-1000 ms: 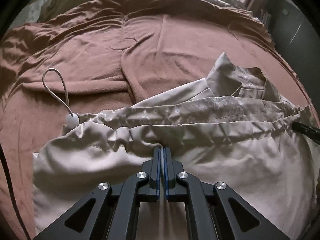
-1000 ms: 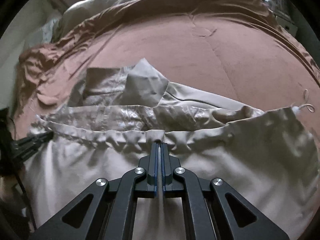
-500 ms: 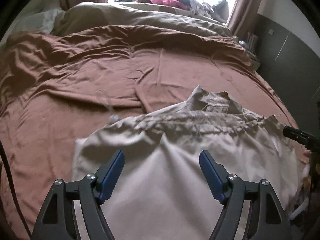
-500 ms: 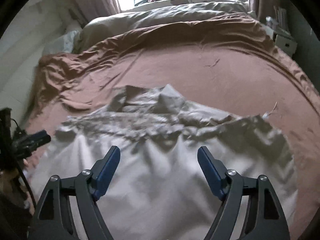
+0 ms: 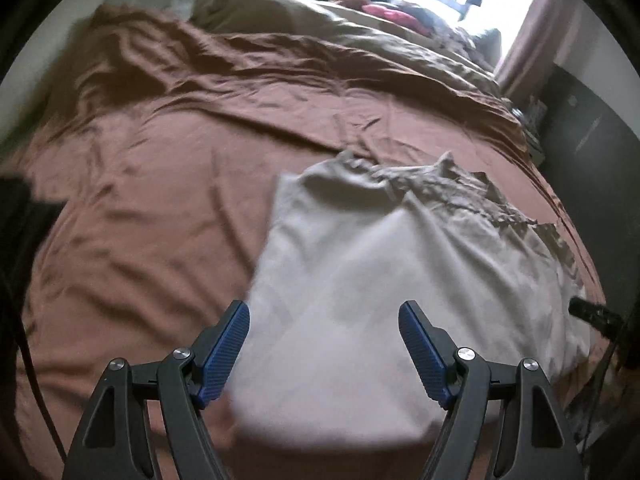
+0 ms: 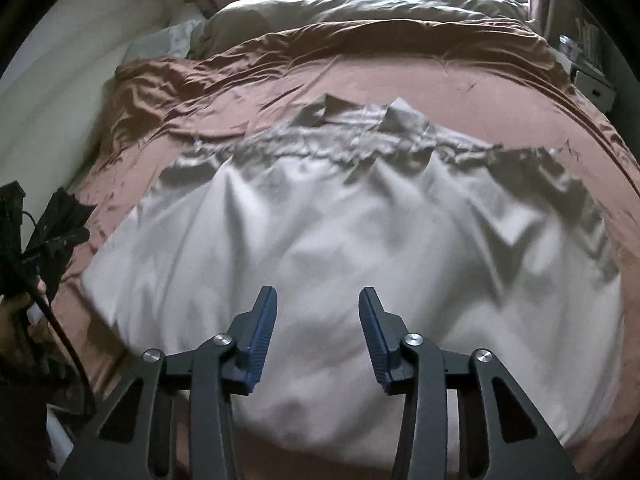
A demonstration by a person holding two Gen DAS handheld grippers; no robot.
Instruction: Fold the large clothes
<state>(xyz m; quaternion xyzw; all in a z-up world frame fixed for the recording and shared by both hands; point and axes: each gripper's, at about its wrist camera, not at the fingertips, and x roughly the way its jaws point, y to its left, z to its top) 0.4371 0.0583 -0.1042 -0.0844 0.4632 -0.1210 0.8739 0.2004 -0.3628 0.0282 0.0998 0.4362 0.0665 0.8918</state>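
Note:
A large pale beige garment (image 5: 360, 264) lies folded over on the brown bedspread (image 5: 160, 184), its gathered patterned hem and collar at the far edge. In the right wrist view the same garment (image 6: 360, 220) fills the middle of the bed. My left gripper (image 5: 324, 348) hangs above the garment's near left part, jaws wide open, nothing between them. My right gripper (image 6: 318, 336) hovers over the garment's near middle; its jaws are closing, with no cloth between the blue pads (image 6: 260, 332). The other gripper's dark tip (image 5: 592, 314) shows at the right edge.
The brown bedspread (image 6: 400, 72) spreads wide to the left and beyond the garment. An olive duvet (image 6: 360, 12) lies at the head of the bed under a bright window. A dark wall and shelf (image 5: 580, 128) stand on the right; a black cable (image 6: 60, 320) hangs at the left.
Both grippers let go of the gathered hem, opened and drew back and upward from the garment. The left view shifted left; the right jaws have since narrowed.

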